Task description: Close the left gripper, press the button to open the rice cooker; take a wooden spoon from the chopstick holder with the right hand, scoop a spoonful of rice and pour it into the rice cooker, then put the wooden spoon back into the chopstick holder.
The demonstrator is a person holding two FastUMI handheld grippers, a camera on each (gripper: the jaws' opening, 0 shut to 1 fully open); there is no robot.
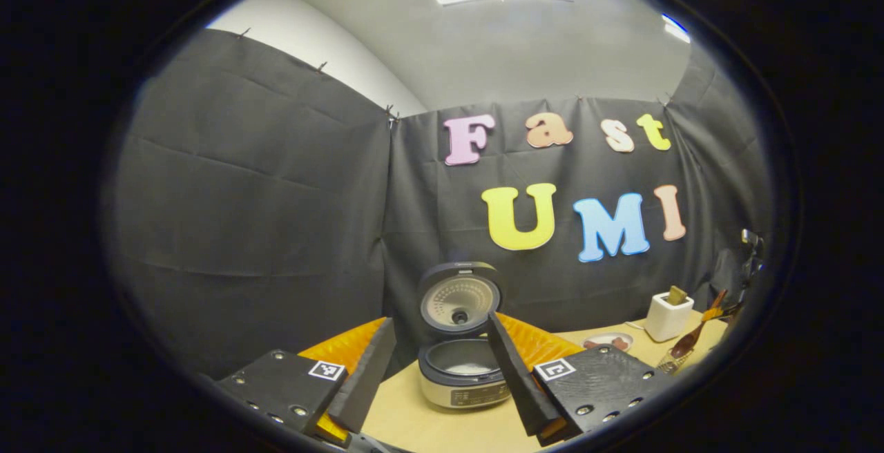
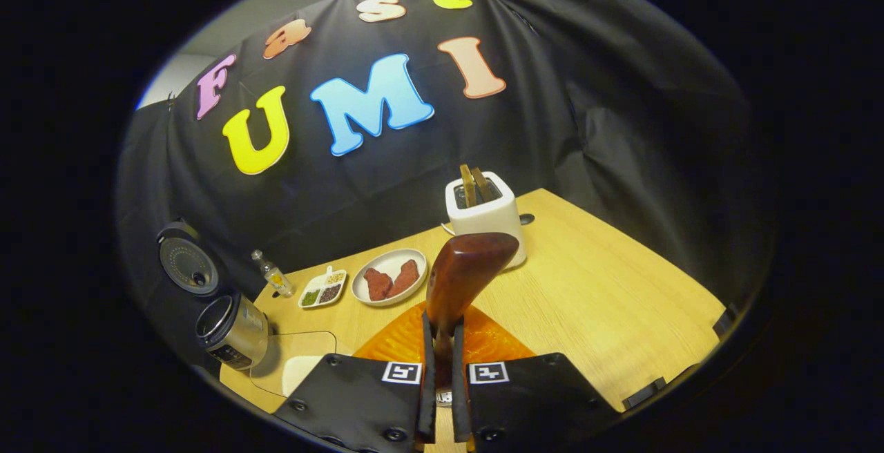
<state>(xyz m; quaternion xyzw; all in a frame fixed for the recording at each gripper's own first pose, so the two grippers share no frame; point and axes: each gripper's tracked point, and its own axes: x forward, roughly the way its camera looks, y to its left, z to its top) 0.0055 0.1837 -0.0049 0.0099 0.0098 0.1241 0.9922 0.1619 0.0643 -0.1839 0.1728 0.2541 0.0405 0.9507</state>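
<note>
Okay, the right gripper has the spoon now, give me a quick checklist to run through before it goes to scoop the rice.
1. Rice cooker lid open: ok.
2. Right gripper shut on the wooden spoon: ok.
3. Spoon bowl empty: ok.
4. Left gripper open, clear of the cooker: ok.
5. Rice supply located: cannot tell; a clear container sits beside the cooker.
6. Plate and toaster off the likely path: ok.

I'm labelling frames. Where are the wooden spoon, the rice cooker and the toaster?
wooden spoon [image 2: 466,270]: right gripper view, back of bowl.
rice cooker [image 1: 461,377]: left gripper view, front of body.
toaster [image 2: 490,218]: right gripper view, front face.
</note>
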